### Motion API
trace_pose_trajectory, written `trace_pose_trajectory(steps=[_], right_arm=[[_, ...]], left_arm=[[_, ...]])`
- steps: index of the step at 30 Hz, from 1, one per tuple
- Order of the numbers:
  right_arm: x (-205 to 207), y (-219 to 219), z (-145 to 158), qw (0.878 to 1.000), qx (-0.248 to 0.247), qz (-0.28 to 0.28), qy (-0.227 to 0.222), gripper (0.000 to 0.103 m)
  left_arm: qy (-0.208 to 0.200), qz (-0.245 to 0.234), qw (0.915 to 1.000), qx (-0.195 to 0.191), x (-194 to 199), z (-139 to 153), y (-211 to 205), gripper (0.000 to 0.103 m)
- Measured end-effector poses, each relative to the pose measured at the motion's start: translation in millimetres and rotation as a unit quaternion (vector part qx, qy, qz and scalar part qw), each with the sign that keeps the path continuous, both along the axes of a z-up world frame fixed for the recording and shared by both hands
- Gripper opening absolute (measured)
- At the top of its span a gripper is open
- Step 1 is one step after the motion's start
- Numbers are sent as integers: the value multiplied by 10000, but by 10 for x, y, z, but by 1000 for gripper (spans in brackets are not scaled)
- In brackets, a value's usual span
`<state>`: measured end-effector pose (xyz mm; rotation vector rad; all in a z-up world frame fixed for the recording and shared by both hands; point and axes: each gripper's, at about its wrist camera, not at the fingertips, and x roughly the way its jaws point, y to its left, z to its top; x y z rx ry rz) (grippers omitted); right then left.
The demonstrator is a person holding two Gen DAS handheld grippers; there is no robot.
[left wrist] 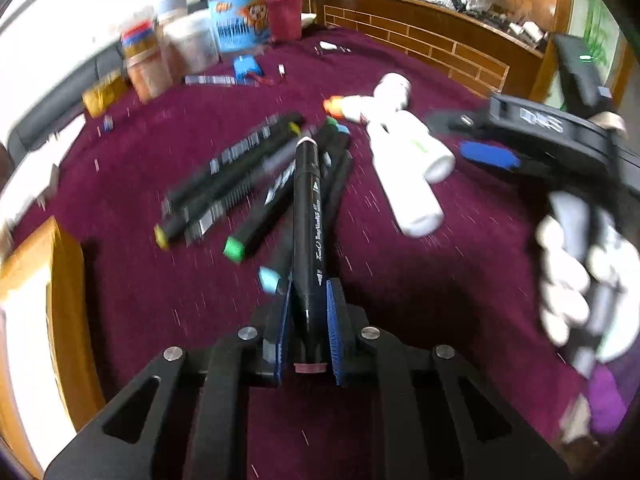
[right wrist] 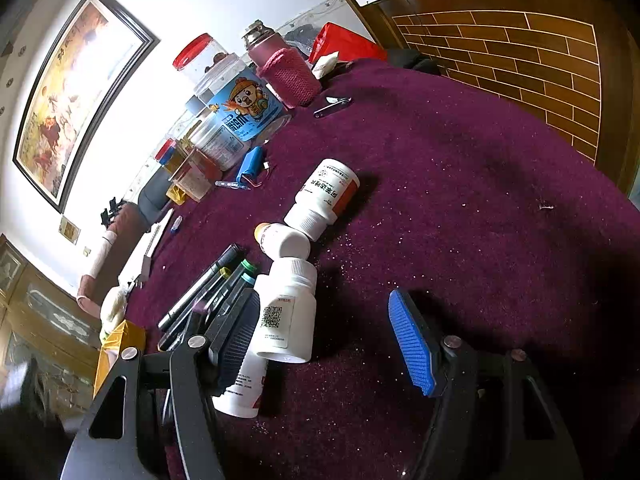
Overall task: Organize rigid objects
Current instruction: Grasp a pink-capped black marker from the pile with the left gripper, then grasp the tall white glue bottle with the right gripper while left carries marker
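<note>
Left wrist view: the left gripper tilts down over the desk, fingers clamped on a black marker; blurred markers seemingly lie beneath. Right wrist view: the right gripper hangs wide apart, a white bottle between its fingers, untouched.

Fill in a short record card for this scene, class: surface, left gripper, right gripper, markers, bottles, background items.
surface: dark purple cloth
left gripper: shut on a black marker that points away from the camera
right gripper: open, pads clear of the white bottle lying between them
markers: loose pile of black markers with coloured end caps, lying flat
bottles: several white bottles lying on their sides, one with an orange-banded label
background items: clear jar with red lid, flask in pink knitted sleeve
</note>
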<state>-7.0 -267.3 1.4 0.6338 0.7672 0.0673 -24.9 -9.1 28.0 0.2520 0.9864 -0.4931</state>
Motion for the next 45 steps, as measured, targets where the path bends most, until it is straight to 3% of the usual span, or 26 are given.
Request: trace_pose_trajectory(steps=[4, 10, 17, 24, 27, 29, 33, 40, 43, 45], right_arm=[[-2, 11, 6, 10000, -39, 10, 5, 63], [-14, 14, 6, 10000, 6, -6, -3, 63], [-17, 13, 3, 10000, 31, -18, -8, 63], [-22, 5, 2, 10000, 71, -21, -20, 64], [-23, 7, 2, 10000, 93, -11, -32, 65], [-17, 12, 4, 9999, 94, 21, -44, 68], [-15, 19, 8, 10000, 56, 28, -44, 68], [0, 31, 22, 10000, -26, 44, -3, 68], [-77, 75, 103, 9992, -366, -63, 149, 68], [-194, 140, 209, 9984, -568, -33, -36, 68]], left_arm=[[209, 211, 9973, -668, -168, 73, 240, 14], [196, 530, 9940, -938, -151, 124, 354, 18], [200, 282, 9956, -869, -223, 96, 174, 18], [264, -70, 9985, -470, -195, -132, -205, 24], [-148, -223, 9992, -310, -222, -166, -335, 24], [-232, -245, 9992, -232, -245, -164, -366, 14], [48, -101, 9977, -676, -213, -149, -216, 12], [102, 255, 9885, -1487, -343, 51, 161, 12], [93, 374, 9819, -1853, -416, 171, 376, 12], [63, 444, 9776, -2056, -469, 238, 512, 12]])
